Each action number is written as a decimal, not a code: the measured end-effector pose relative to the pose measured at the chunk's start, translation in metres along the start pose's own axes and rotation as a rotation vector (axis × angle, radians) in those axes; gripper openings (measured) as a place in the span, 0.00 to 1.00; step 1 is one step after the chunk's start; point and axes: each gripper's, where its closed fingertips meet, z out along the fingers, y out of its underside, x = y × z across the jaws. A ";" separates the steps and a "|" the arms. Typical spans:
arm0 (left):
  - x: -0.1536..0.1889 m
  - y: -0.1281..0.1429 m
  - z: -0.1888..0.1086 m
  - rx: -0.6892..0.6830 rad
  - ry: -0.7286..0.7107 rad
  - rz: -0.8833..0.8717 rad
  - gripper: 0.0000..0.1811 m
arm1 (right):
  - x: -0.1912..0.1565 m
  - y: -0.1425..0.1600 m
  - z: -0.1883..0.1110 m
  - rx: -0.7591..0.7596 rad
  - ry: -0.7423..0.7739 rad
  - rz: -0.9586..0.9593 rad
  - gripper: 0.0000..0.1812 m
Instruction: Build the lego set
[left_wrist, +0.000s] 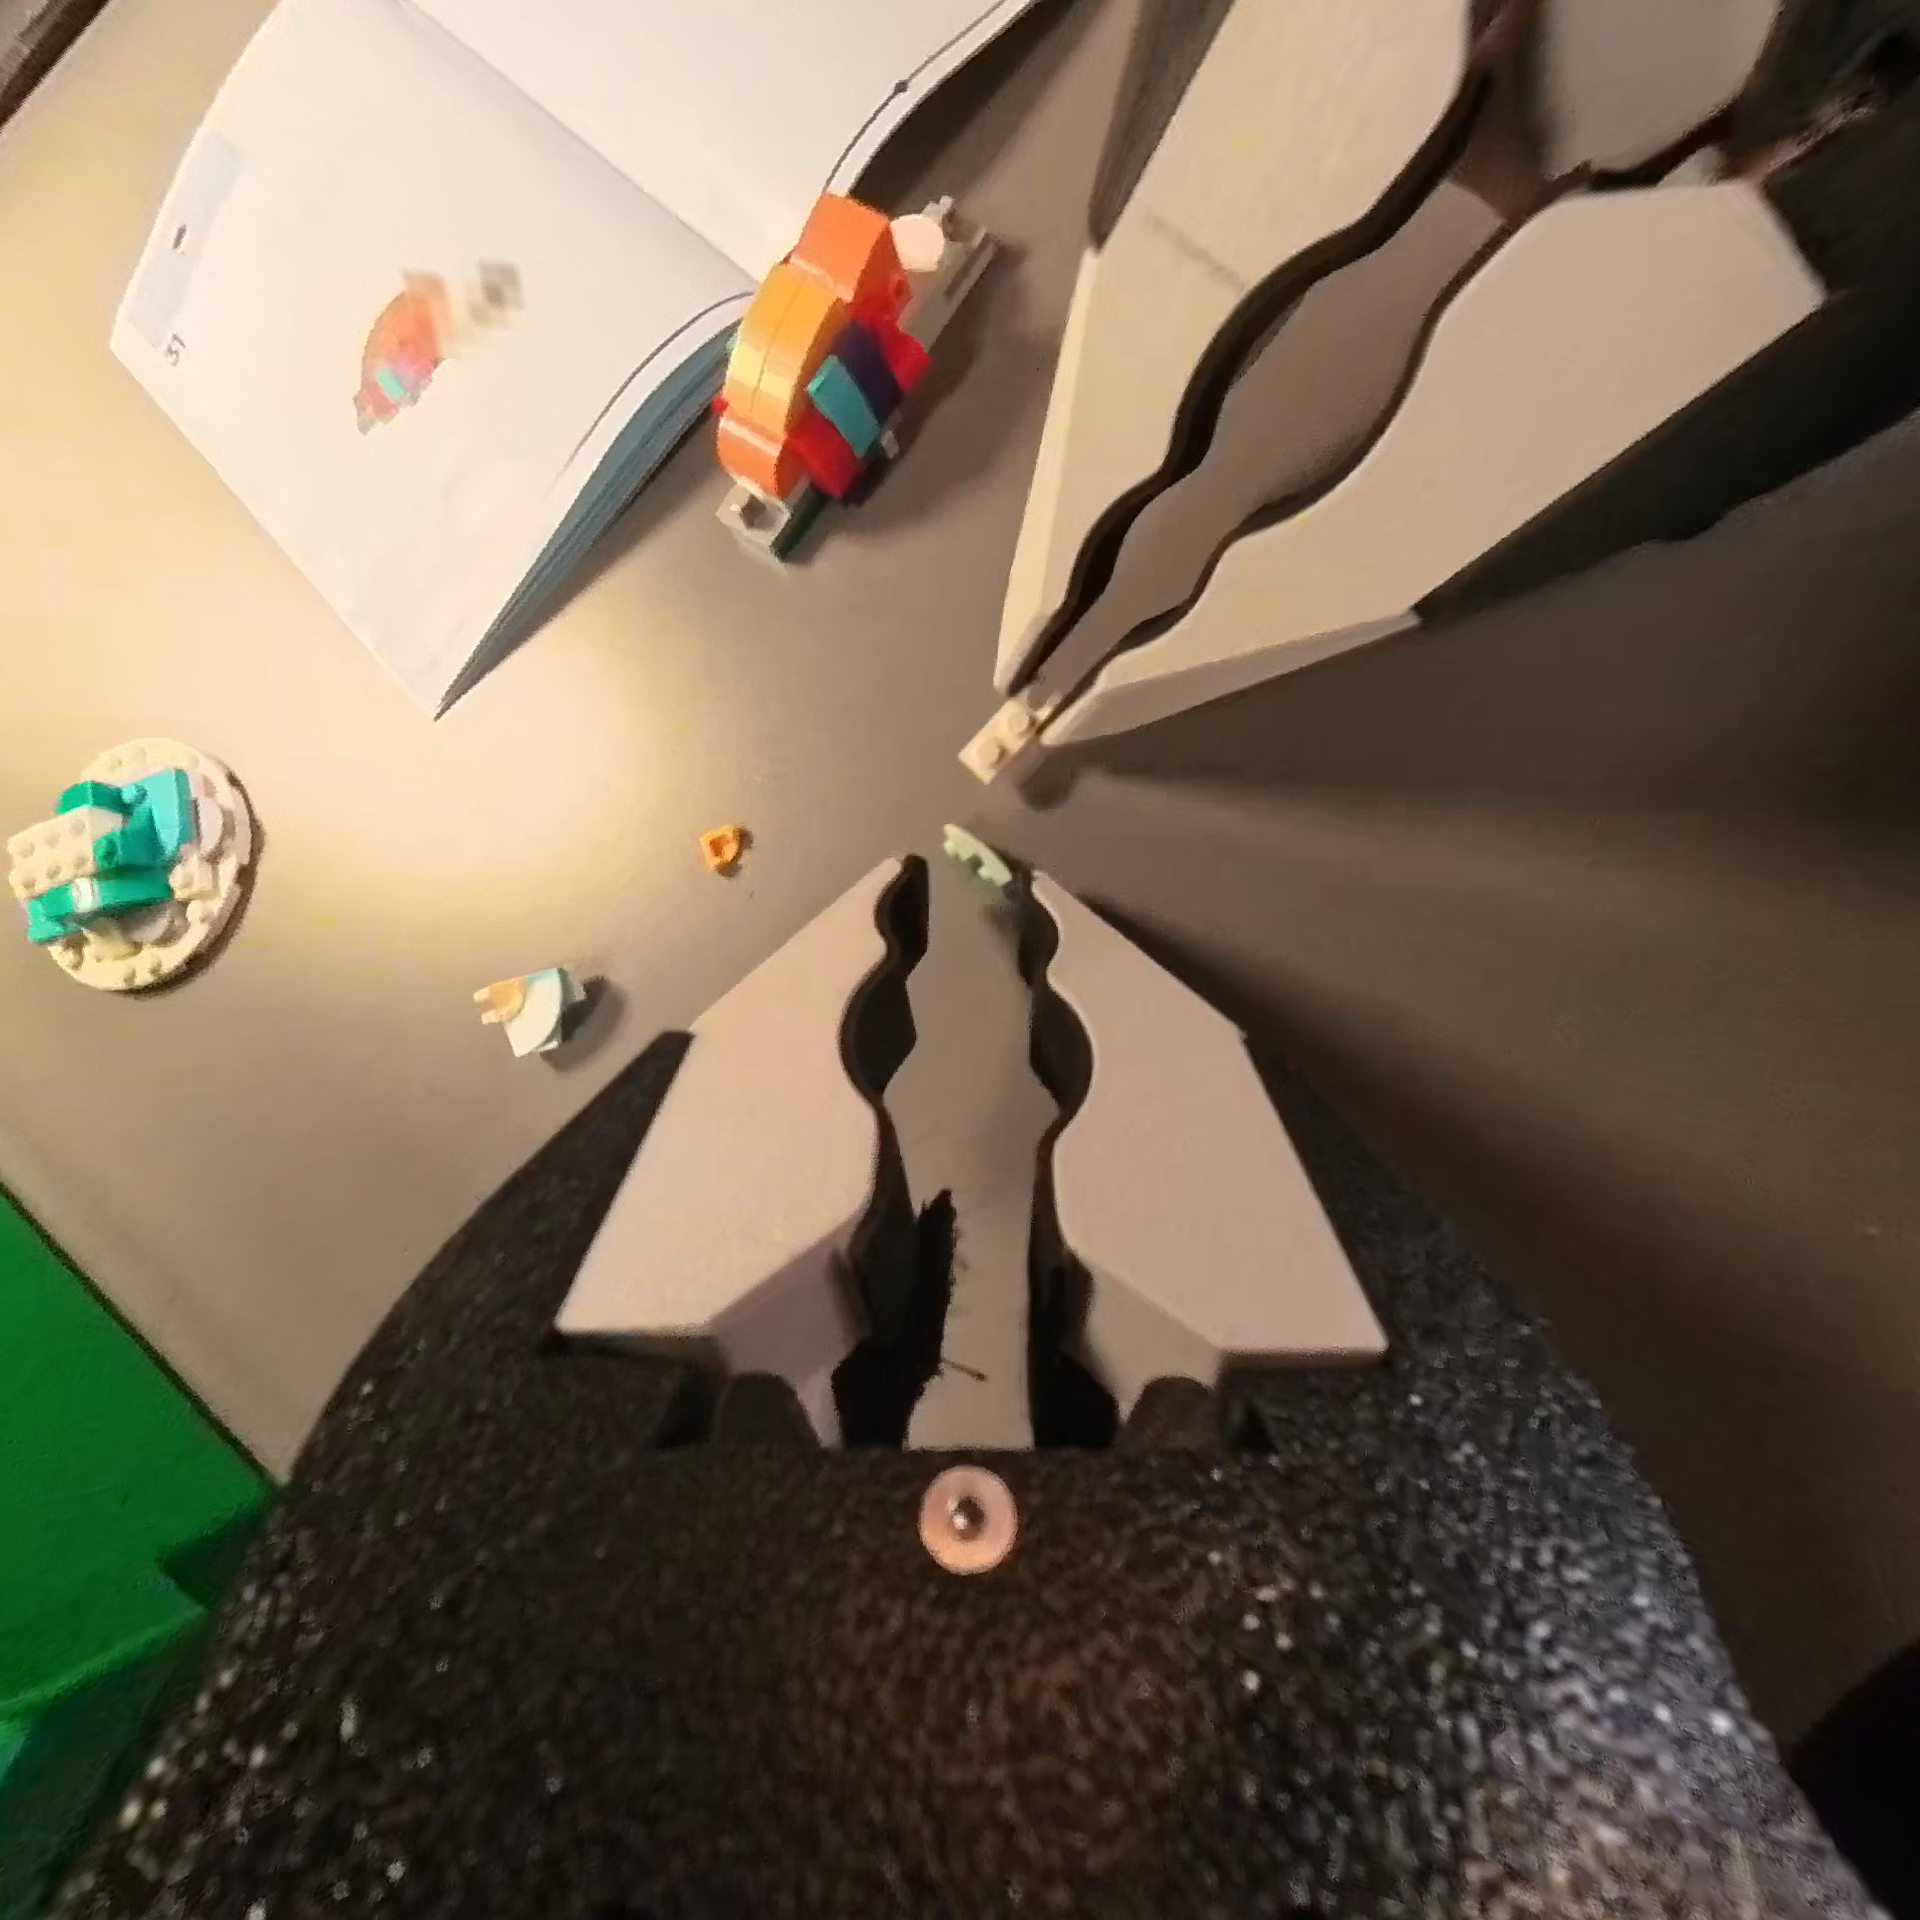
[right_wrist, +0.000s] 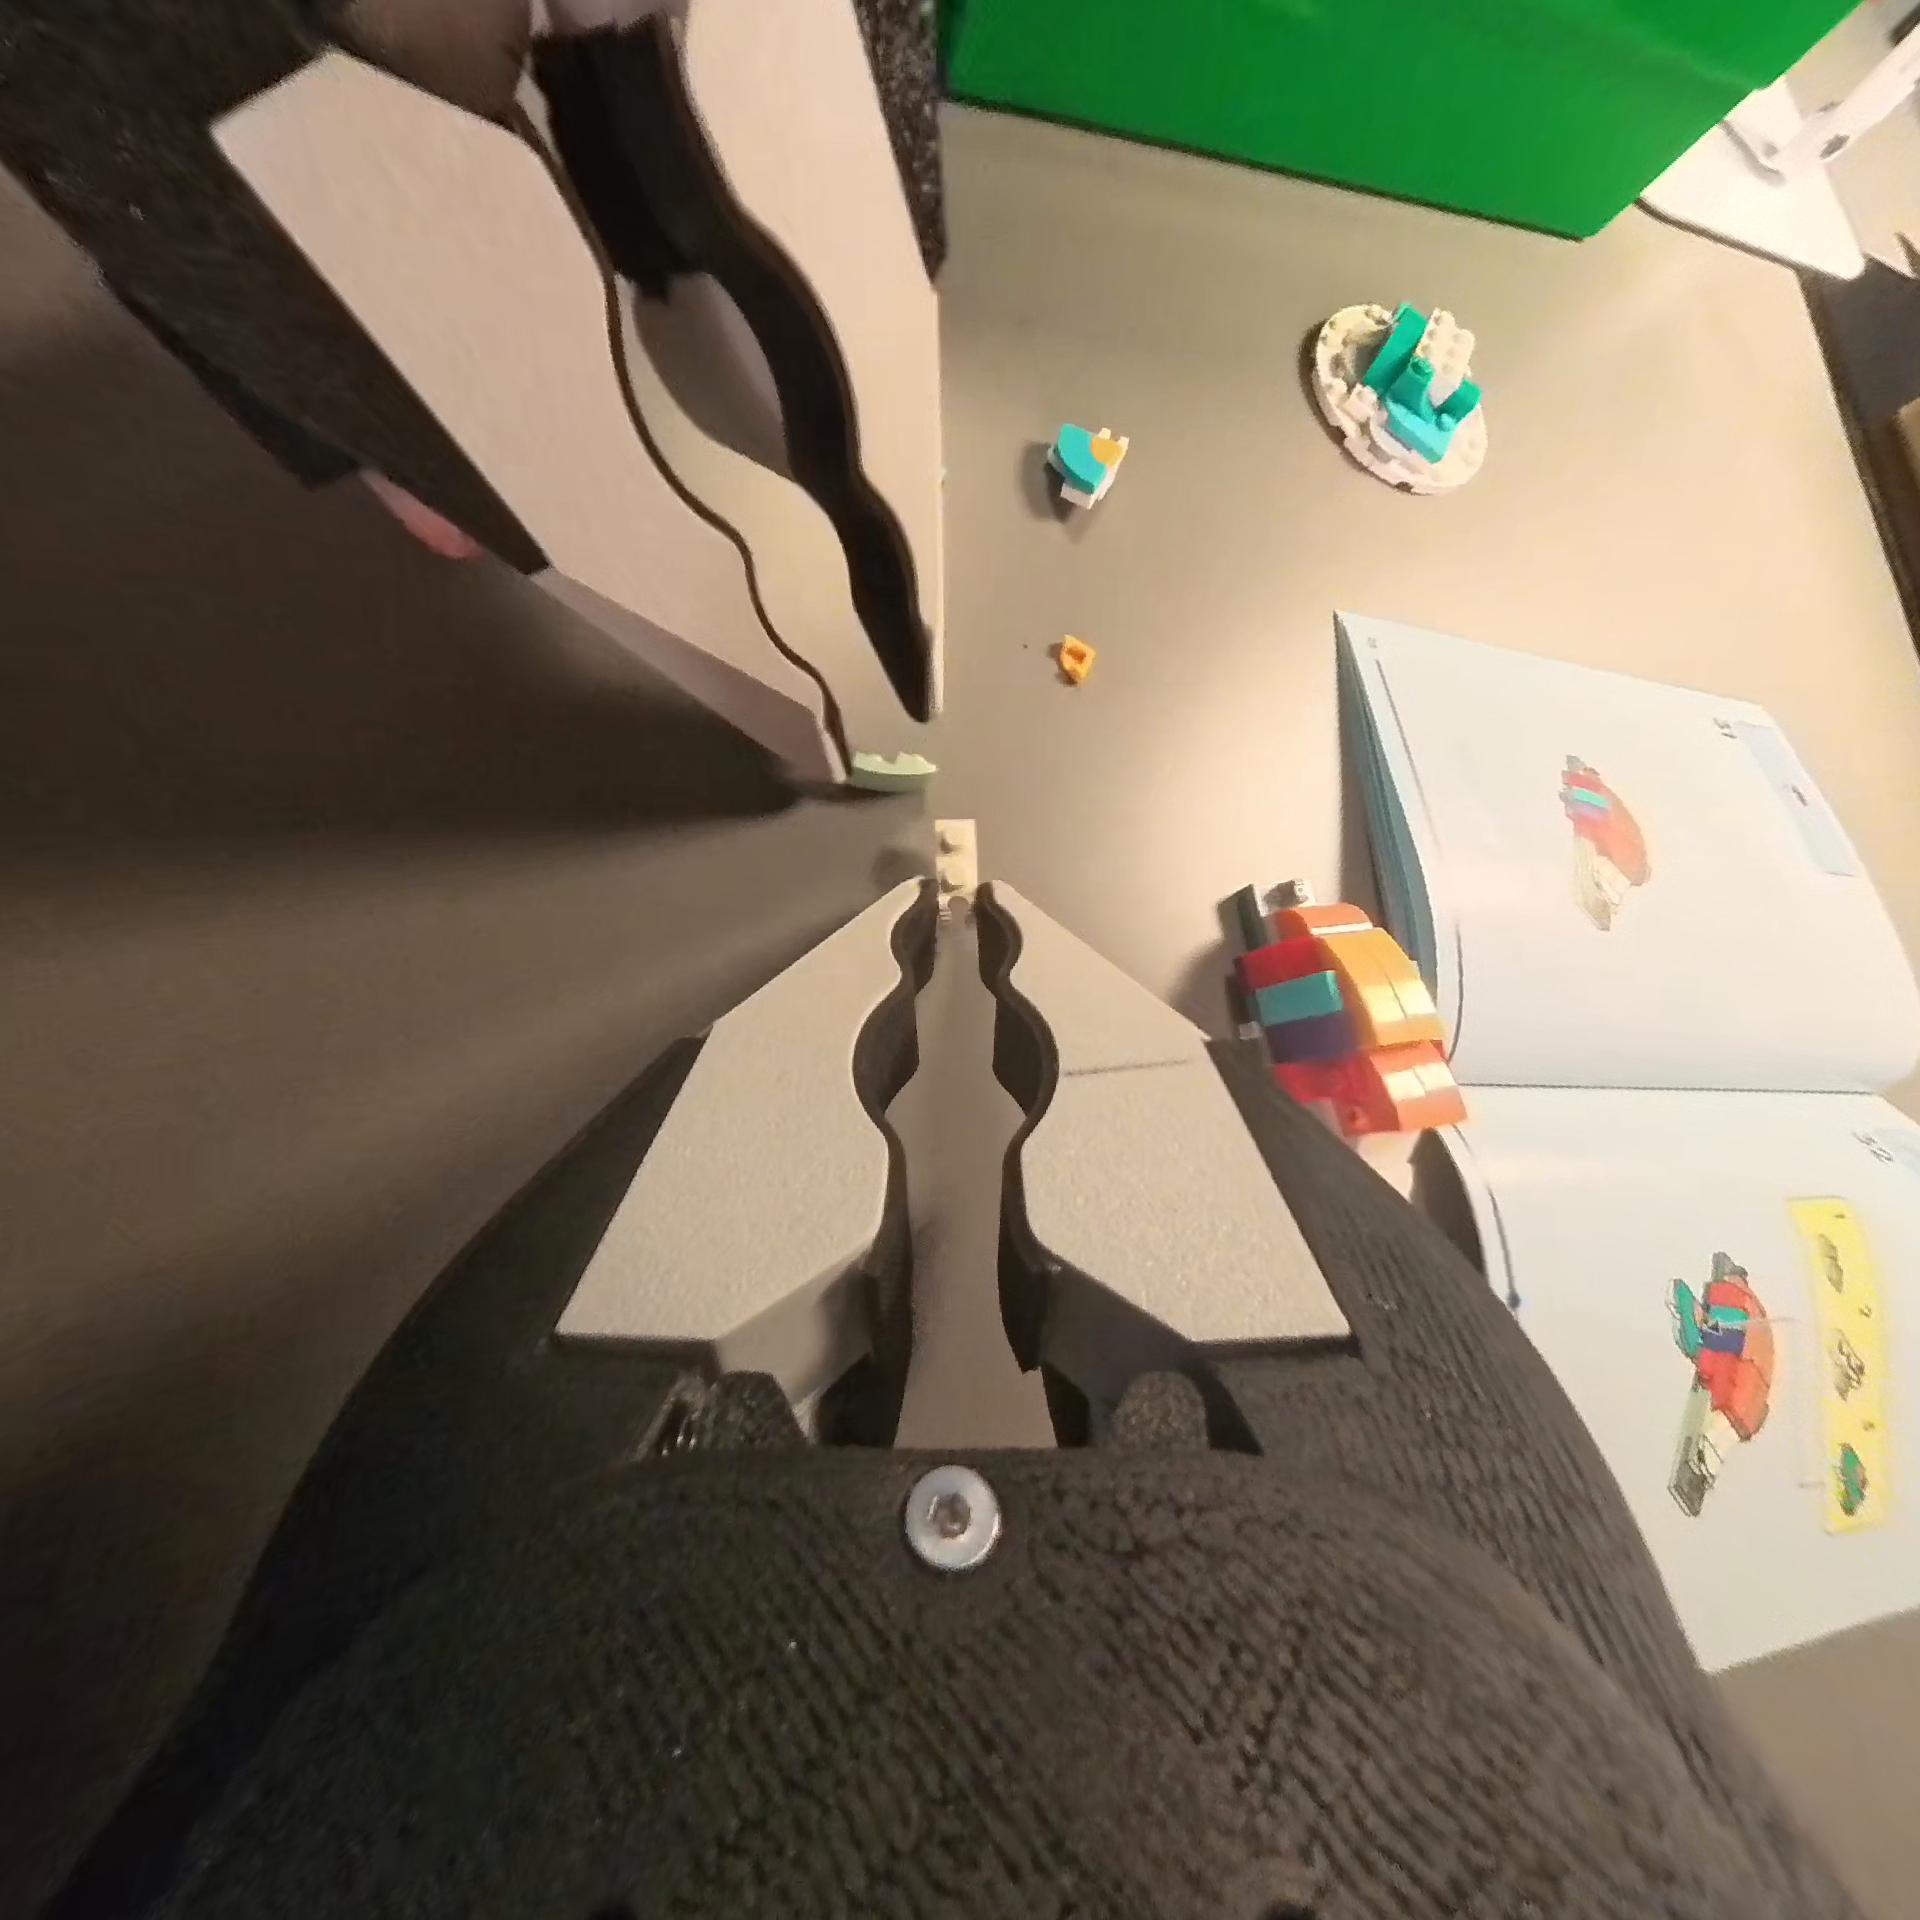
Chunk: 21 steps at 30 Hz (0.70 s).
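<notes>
Two tongs (left_wrist: 971, 868) (right_wrist: 951, 894), each pinching a brick (left_wrist: 977, 854) (right_wrist: 954, 847).

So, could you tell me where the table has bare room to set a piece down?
Bare tabletop lies between the round white base and the open booklet, around the small orange piece. It is crowded where both grippers' fingertips meet over the tan plate and pale green piece.
</notes>
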 end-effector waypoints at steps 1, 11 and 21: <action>0.001 0.001 0.000 0.002 0.008 -0.024 0.09 | 0.001 -0.001 -0.001 0.009 0.003 0.008 0.03; -0.002 0.000 0.002 0.078 -0.023 -0.059 0.04 | 0.019 -0.004 -0.014 0.103 0.038 0.099 0.03; -0.008 -0.009 -0.006 0.147 -0.148 0.370 0.00 | 0.024 -0.002 -0.017 0.120 0.045 0.122 0.03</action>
